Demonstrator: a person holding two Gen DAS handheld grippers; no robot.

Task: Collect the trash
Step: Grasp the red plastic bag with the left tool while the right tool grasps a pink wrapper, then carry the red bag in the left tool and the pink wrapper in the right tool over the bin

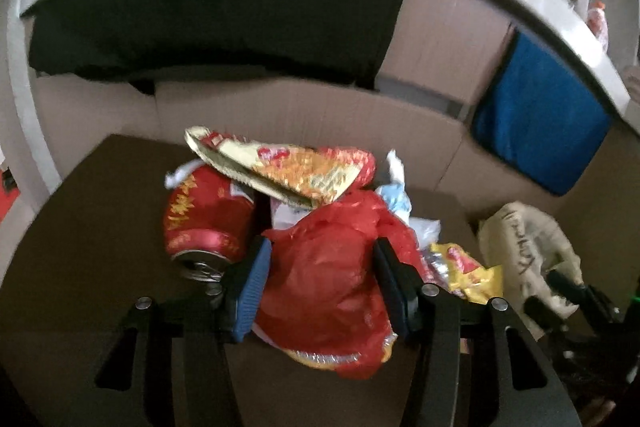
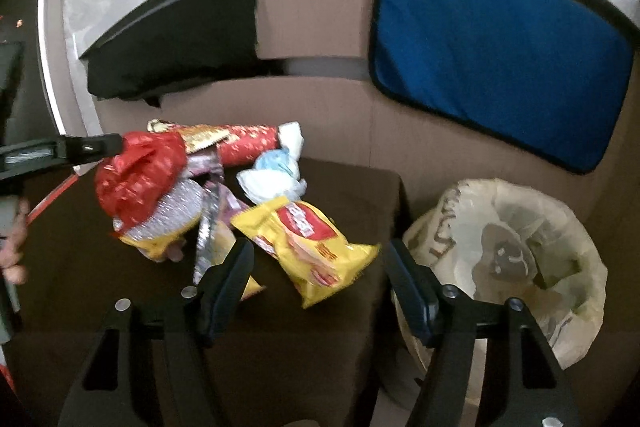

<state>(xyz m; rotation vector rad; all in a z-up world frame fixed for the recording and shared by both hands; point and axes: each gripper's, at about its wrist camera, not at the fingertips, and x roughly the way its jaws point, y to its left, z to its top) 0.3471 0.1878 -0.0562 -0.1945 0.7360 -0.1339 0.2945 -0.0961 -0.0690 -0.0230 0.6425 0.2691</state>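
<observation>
A pile of trash lies on a dark brown table (image 1: 80, 227). My left gripper (image 1: 322, 243) has its pads against both sides of a crumpled red plastic bag (image 1: 324, 291), which fills the gap between them. Beside it are a red can (image 1: 204, 219), a gold and red packet (image 1: 288, 167) and a white-blue tissue (image 1: 396, 195). In the right wrist view my right gripper (image 2: 319, 247) stands open above a yellow snack packet (image 2: 312, 239), whose sides it does not touch. The red bag (image 2: 140, 171) shows there too, with one of the left fingers (image 2: 92, 147) on it.
A bin lined with a pale bag (image 2: 520, 247) stands just right of the table edge. Cardboard walls close the back, hung with a blue cloth (image 2: 500, 59) and a black cloth (image 2: 180, 59). A hand (image 2: 16, 247) is at the left edge.
</observation>
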